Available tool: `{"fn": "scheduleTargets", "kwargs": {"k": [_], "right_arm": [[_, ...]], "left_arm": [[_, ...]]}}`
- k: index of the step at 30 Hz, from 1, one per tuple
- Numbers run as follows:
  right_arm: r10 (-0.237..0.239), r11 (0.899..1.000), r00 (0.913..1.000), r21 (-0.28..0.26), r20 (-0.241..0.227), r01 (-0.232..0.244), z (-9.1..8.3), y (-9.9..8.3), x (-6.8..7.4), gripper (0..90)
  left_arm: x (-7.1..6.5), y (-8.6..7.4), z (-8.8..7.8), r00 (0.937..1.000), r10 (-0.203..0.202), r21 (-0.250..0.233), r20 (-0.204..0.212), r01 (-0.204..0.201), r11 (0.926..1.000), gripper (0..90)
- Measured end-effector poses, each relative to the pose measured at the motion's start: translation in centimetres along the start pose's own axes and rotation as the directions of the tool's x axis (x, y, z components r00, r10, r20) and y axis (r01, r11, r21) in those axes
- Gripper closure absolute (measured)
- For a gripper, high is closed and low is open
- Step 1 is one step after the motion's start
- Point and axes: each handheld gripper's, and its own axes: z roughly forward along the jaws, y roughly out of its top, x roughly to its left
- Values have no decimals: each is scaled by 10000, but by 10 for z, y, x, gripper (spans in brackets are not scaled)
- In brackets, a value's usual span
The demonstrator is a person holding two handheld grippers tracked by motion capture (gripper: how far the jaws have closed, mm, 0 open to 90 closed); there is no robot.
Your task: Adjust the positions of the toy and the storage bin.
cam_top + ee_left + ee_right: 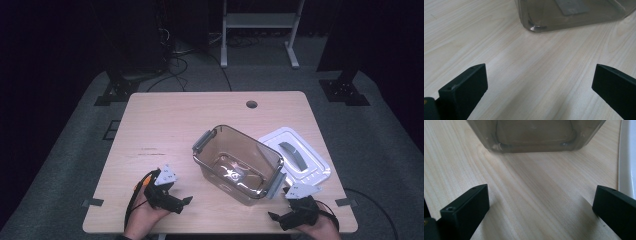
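Container: clear smoke-tinted plastic storage box [239, 164], lid off, standing upright on the wooden table [165, 125]. I take it as my landmark.
Contents: looks empty; glare on the floor of the box, so I cannot rule out something small.
Latches: grey clip handles on the two short ends, one at the far-left end [202, 141], one at the near-right end [276, 185].
Lid: white lid [296, 159] with a grey handle, lying flat just right of the box, touching or nearly touching it; I cannot tell which.
Left claw: my left gripper [186, 200] sits near the box's left side, jaws spread wide, nothing between them. In the left gripper view the box's lower corner [534, 26] is ahead, bare table between.
Right claw: my right gripper [272, 216] is just near of the box's near-right end, jaws spread wide, empty. The right gripper view shows the box's base [534, 145] ahead and the lid's edge [625, 157] off to one side.
Handling, my guess: light, rigid, thin walls that flex a little; smooth plastic, likely slippery under hard pads.
Where to grip: rim or a latch end rather than the flat wall.
Lid, my guess: light and stiff; take it by an overhanging edge or the grey handle.
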Motion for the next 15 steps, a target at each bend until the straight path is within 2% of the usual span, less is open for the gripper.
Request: {"fn": "scheduleTargets", "kwargs": {"k": [15], "right_arm": [[26,10000,10000,4,7,-26,0,0,-1,0]], "left_arm": [[21,0,-25,9993,-302,-78,-210,301,9995,0]]}}
